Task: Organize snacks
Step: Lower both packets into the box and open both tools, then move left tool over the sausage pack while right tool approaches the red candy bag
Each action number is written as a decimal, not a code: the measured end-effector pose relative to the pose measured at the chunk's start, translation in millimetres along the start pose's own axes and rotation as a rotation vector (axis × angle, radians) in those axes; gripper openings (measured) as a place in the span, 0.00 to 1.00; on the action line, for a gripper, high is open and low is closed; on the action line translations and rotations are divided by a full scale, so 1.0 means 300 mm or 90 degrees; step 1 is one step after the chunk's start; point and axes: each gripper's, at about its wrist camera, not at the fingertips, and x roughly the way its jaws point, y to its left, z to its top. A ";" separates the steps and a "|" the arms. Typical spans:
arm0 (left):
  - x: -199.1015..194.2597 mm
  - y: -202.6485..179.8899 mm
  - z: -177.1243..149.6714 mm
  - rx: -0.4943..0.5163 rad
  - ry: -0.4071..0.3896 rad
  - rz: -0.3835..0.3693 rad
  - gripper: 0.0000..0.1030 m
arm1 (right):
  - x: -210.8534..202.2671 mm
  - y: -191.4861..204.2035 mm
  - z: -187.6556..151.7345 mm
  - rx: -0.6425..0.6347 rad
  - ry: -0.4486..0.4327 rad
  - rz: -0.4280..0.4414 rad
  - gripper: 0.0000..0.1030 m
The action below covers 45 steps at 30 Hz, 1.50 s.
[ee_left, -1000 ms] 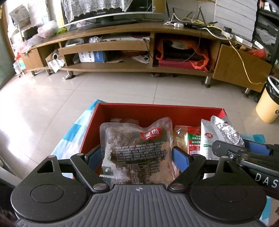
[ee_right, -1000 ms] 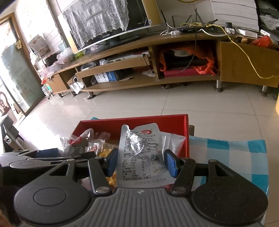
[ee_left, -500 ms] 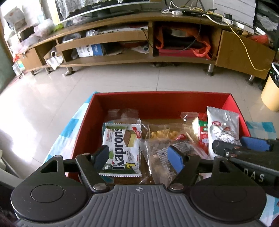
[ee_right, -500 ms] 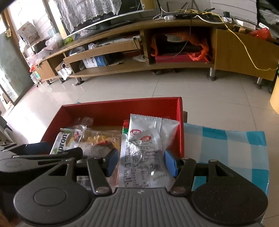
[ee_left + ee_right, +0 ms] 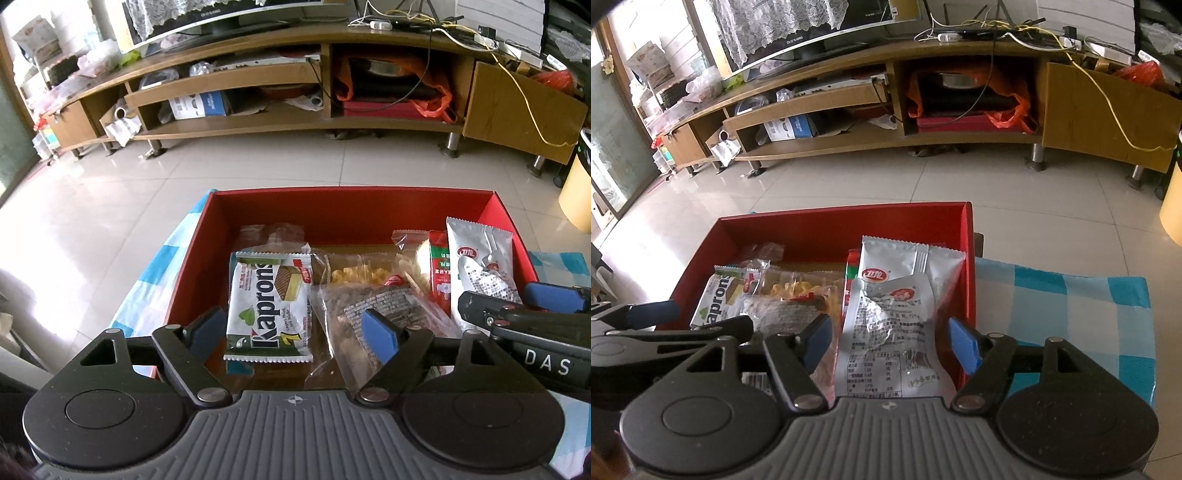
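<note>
A red box (image 5: 351,192) holds several snack packets. My left gripper (image 5: 293,334) hovers over its near end with the jaws opening. The Kaprons wafer pack (image 5: 269,302) lies flat between its fingers, untouched. A clear packet of brown snack (image 5: 402,302) lies under the right finger, let go. My right gripper (image 5: 891,343) is over the box's right end, jaws opening. A crumpled silver packet (image 5: 890,325) rests between its pads on a white packet (image 5: 886,258), and neither pad touches it. The right gripper's fingertips (image 5: 476,302) also show in the left wrist view.
The box stands on a blue-and-white checked cloth (image 5: 1063,295) on a small table. Beyond lies tiled floor, then a long wooden TV stand (image 5: 295,74) with clutter and cables. A yellow bin (image 5: 576,184) stands at the far right.
The left gripper let go of the clear brown packet, which now lies in the box. The right gripper lowered the silver packet onto the other snacks and let go. Both pairs of jaws stand wider.
</note>
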 end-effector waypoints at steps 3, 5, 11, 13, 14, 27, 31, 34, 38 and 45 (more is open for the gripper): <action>-0.006 0.006 -0.004 -0.001 0.001 -0.004 0.85 | -0.010 0.002 0.000 -0.003 -0.007 -0.002 0.68; -0.019 0.012 -0.011 -0.001 -0.002 -0.002 0.86 | -0.023 0.001 0.005 -0.004 -0.016 -0.002 0.70; -0.055 0.049 -0.039 -0.011 0.002 -0.009 0.90 | -0.046 0.011 0.004 -0.011 -0.022 -0.007 0.81; -0.066 0.057 -0.055 -0.011 0.009 -0.011 0.91 | -0.049 0.012 0.001 -0.013 -0.018 -0.005 0.82; -0.071 0.060 -0.066 -0.011 0.013 -0.013 0.91 | -0.053 0.013 -0.002 -0.014 -0.018 -0.006 0.82; -0.102 0.087 -0.308 -0.067 0.128 -0.070 0.96 | -0.152 0.012 -0.017 -0.027 -0.038 -0.003 0.83; -0.050 0.049 -0.359 -0.081 0.180 -0.081 0.96 | -0.196 0.011 -0.030 -0.032 -0.043 0.000 0.83; -0.024 0.024 -0.368 -0.087 0.189 -0.067 0.96 | -0.236 0.012 -0.055 -0.047 -0.044 0.003 0.83; 0.005 0.006 -0.367 -0.099 0.198 -0.060 0.98 | -0.279 -0.001 -0.099 -0.066 -0.035 0.002 0.84; -0.027 -0.009 -0.392 -0.065 0.172 -0.047 0.86 | -0.351 -0.027 -0.205 -0.070 -0.001 0.013 0.84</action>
